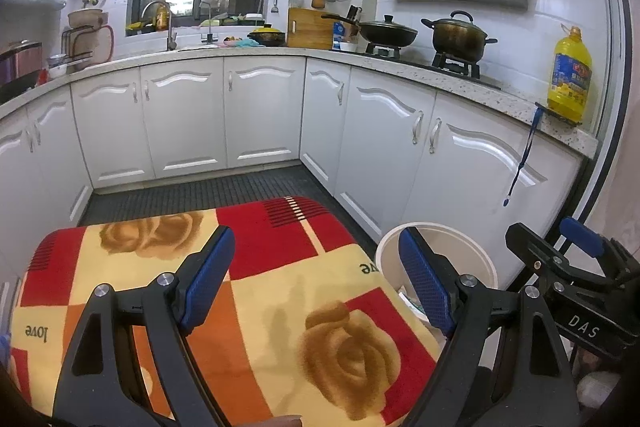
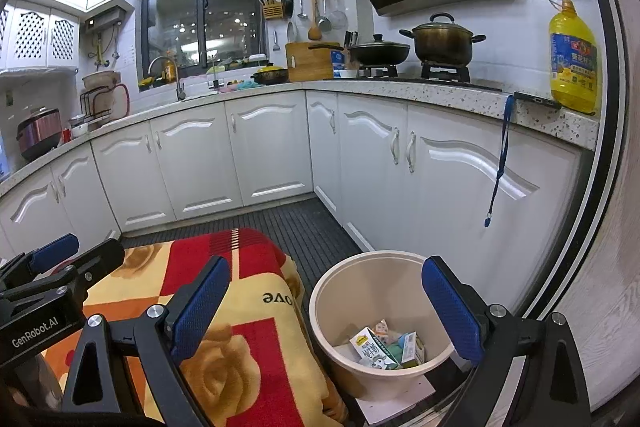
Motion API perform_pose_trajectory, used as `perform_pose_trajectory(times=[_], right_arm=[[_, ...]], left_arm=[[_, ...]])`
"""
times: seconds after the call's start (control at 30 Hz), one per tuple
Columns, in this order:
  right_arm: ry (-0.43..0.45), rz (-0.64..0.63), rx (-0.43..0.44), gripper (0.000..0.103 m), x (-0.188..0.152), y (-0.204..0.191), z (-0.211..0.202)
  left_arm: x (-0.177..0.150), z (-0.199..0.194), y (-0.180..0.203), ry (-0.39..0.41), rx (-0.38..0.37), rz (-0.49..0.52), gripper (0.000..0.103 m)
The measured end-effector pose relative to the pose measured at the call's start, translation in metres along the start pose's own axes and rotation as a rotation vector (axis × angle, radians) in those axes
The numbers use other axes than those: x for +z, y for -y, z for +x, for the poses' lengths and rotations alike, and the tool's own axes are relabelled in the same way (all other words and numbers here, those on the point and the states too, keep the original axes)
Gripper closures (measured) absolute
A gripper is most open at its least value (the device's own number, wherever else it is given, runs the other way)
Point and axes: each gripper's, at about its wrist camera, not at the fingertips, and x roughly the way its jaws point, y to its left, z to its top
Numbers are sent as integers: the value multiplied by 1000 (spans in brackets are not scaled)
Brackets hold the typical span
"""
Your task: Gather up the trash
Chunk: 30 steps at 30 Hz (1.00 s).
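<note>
Both grippers, left (image 1: pixel 316 283) and right (image 2: pixel 324 311), gape empty above a blanket (image 1: pixel 256 291); cartons (image 2: pixel 374 347) fill the bin (image 2: pixel 332 291), lower right.

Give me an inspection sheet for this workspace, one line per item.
Surface: blanket covers the stand; no trash seen on it.
Job's things: bin on the floor beside it, cartons inside.
Clutter: oil bottle, pots on the counter.
Grippers: left claw open, empty; right claw open, empty, above the bin.
Cables: blue lanyard hangs off the counter.
Surroundings: white cabinets, dark floor mat.
</note>
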Motion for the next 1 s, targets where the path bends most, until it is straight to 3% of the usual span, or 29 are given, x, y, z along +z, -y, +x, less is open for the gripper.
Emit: perform_pose_trajectory(times=[1.0], right_arm=[[-19,15,-4,6,-4,10,7]], left_arm=[[-5,2,7,-2,0,30,19]])
